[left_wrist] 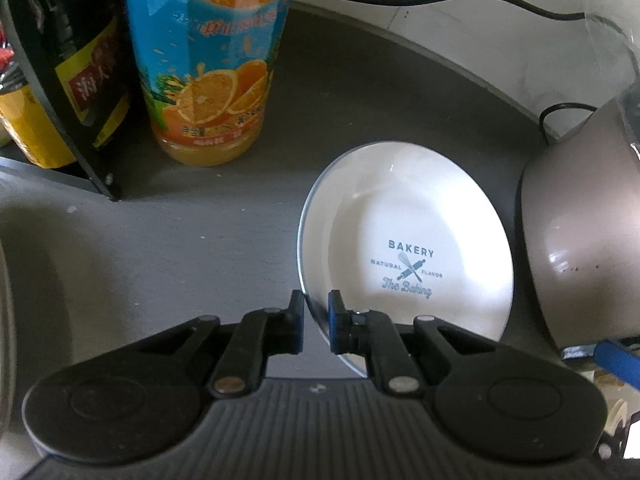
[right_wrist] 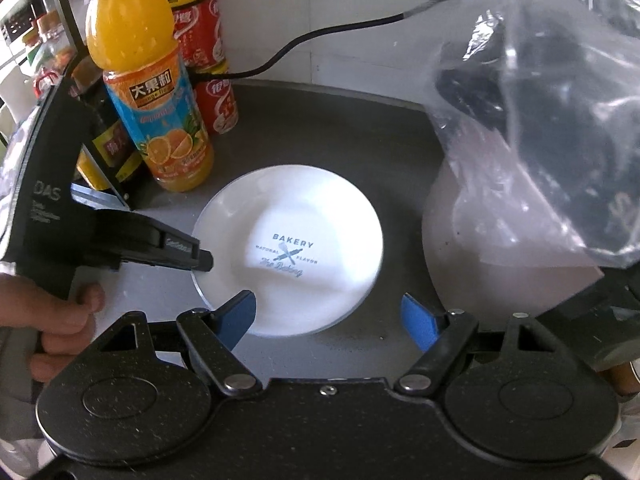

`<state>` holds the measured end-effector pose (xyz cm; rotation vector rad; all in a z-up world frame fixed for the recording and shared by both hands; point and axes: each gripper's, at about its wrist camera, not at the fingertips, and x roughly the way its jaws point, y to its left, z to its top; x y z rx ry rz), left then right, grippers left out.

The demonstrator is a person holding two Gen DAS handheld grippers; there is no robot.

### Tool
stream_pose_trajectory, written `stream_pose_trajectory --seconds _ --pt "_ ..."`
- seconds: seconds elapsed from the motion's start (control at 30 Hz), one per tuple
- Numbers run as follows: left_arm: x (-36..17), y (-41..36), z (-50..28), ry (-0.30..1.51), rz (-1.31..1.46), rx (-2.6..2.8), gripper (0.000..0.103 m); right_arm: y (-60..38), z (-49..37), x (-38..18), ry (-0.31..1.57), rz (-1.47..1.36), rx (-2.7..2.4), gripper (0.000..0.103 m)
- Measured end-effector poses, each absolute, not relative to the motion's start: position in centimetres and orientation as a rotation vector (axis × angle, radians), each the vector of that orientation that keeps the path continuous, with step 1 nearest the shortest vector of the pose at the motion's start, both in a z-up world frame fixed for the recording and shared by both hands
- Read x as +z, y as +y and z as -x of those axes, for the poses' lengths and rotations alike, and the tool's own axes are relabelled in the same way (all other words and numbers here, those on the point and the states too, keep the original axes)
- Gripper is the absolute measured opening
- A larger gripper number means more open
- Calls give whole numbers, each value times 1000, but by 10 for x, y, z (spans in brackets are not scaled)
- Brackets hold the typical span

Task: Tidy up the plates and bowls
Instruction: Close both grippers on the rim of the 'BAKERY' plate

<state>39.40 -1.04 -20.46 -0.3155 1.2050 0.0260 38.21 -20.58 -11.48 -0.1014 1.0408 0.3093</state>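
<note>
Bakery plate (right_wrist: 294, 256) lies flat on the tabletop (right_wrist: 328, 140) just beside the orange juice bottle (right_wrist: 150, 92). Stiff, glossy, breakable; its thin rim suits gripping. Left gripper (left_wrist: 316, 312) jaws pinch that rim; right gripper (right_wrist: 330, 318) jaws gape empty.

Left wrist view: sits low, close over dark counter (left_wrist: 208, 216), faces steeply down along its fingers at near rim of white plate (left_wrist: 404, 240).
Right wrist view: higher, further back, tilted down, takes in whole plate (right_wrist: 288, 256).
Shared: plate, orange juice bottle (left_wrist: 208, 60) (right_wrist: 156, 120), black cable (left_wrist: 440, 0) (right_wrist: 320, 36), probably same grey pot (left_wrist: 580, 220).
</note>
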Motion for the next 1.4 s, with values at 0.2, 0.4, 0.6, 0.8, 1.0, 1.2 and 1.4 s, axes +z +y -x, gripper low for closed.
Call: stream_pose_trajectory --seconds 0.2,0.4,0.6,0.8,1.0,1.2,1.4 --pt "-204 -3 -393 1237 296 41 10 -198 -389 -125 1077 139 342 76" --pt "-202 6 -387 1250 257 48 10 -193 -395 -136 1113 160 367 75" --pt "-200 20 -381 1265 223 74 10 -187 -401 -145 1141 179 400 75" --pt "-198 30 -384 1271 218 101 9 -182 -410 -152 1162 182 421 75" --pt "-196 33 -389 1265 230 128 10 -180 -417 -163 1191 181 437 74" --pt "-194 35 -390 1260 233 142 10 -180 -423 -173 1232 162 451 66" --pt "-191 37 -387 1269 236 134 10 -175 -433 -176 1250 169 467 61"
